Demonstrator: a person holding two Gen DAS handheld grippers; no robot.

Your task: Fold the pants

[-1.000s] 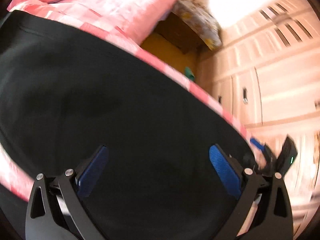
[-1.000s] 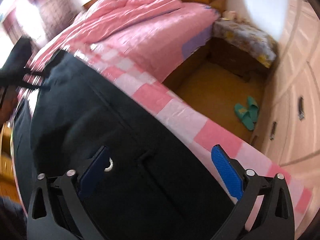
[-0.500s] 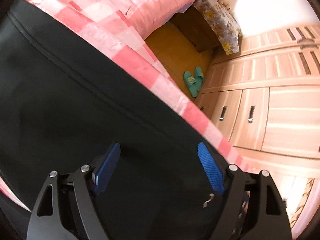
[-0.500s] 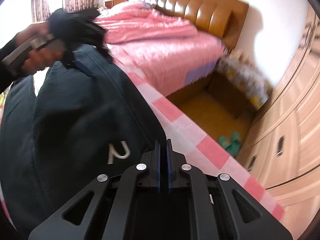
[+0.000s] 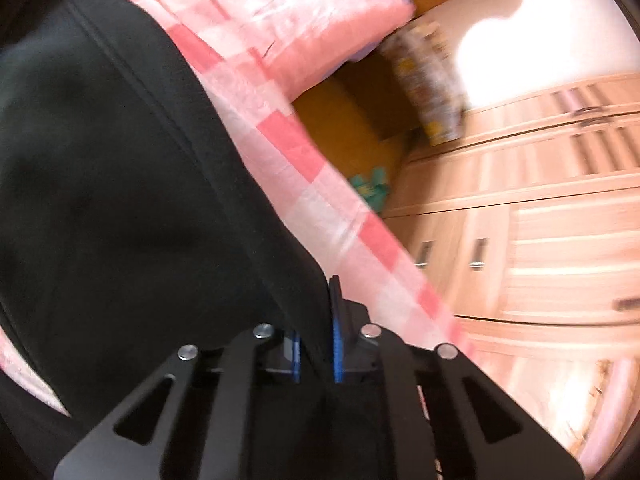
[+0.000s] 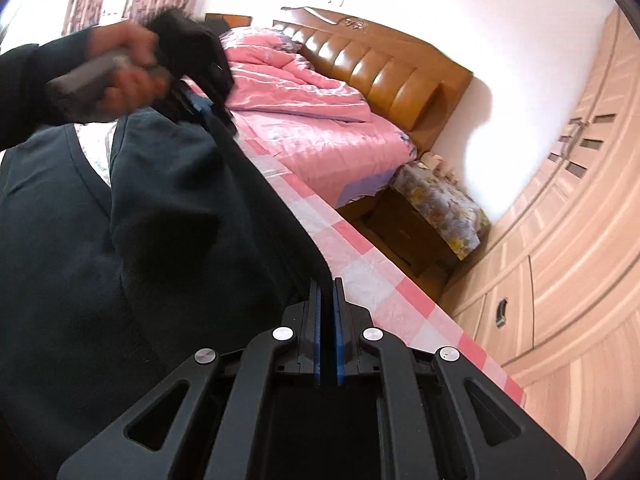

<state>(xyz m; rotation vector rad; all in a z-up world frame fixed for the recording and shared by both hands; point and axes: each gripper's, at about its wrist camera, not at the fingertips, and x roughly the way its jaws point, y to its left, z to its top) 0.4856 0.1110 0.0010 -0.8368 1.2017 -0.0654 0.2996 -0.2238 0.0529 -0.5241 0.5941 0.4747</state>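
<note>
Black pants (image 5: 112, 200) lie on a pink checked bed sheet (image 5: 304, 152). My left gripper (image 5: 316, 320) is shut on the pants' edge, cloth pinched between its blue pads. My right gripper (image 6: 328, 308) is shut on another edge of the pants (image 6: 152, 240), which hang lifted between the two grippers. In the right wrist view the left gripper (image 6: 196, 92) shows at upper left, held by a hand, with the cloth stretched from it down to my right gripper.
A pink quilt (image 6: 304, 120) and brown headboard (image 6: 380, 68) lie beyond. A nightstand with a flowered cover (image 6: 444, 204) stands by the bed. Wooden wardrobe doors (image 6: 560, 260) line the right. Green slippers (image 5: 372, 188) lie on the floor.
My left gripper has closed on the pants' edge; it was open half a second ago. Both grippers have lifted, raising the cloth off the bed. The right gripper stays shut.
</note>
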